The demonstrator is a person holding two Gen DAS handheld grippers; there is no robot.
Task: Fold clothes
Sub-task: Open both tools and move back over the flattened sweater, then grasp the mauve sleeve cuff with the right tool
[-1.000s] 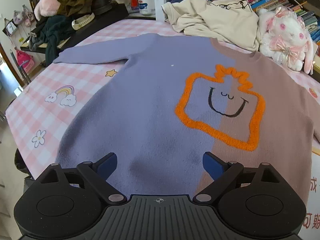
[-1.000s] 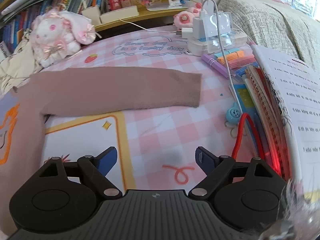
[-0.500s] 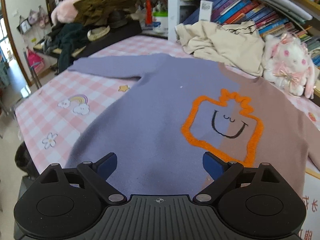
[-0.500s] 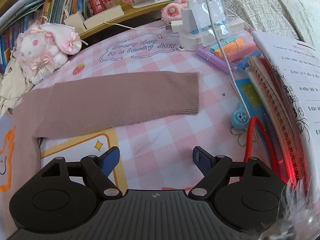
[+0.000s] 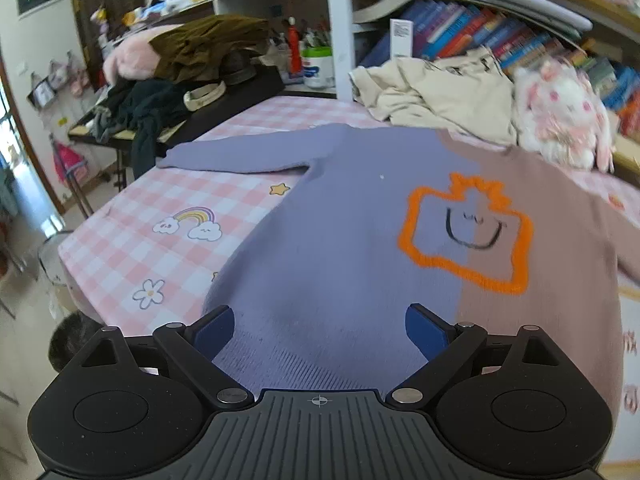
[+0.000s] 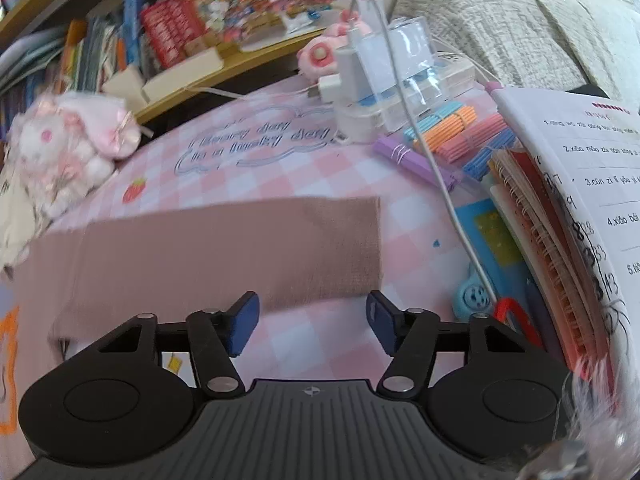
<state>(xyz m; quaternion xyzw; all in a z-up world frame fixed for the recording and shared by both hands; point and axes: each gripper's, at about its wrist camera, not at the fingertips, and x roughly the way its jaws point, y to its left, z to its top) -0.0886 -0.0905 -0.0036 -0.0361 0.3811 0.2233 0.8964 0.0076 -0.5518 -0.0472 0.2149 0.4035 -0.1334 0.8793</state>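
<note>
A sweater (image 5: pixel 340 248), half lilac and half dusty pink with an orange smiling patch, lies flat and face up on the pink checked table. Its lilac sleeve (image 5: pixel 240 156) stretches out to the far left. My left gripper (image 5: pixel 320 334) is open and empty above the lilac hem. In the right wrist view the pink sleeve (image 6: pixel 224 256) lies straight across the table, its cuff to the right. My right gripper (image 6: pixel 312 328) is open and empty, just in front of the sleeve near the cuff.
A cream garment (image 5: pixel 436 92) and a plush rabbit (image 5: pixel 560 120) sit at the back by the bookshelf. Dark clothes (image 5: pixel 160 92) pile on a side table at left. Notebooks (image 6: pixel 560 240), coloured sticks (image 6: pixel 460 132), a charger block (image 6: pixel 392 80) and a white cable (image 6: pixel 448 200) crowd the right.
The left gripper has drawn back and risen from the sweater's hem. The right gripper has moved forward to the pink sleeve near its cuff. Both stay open.
</note>
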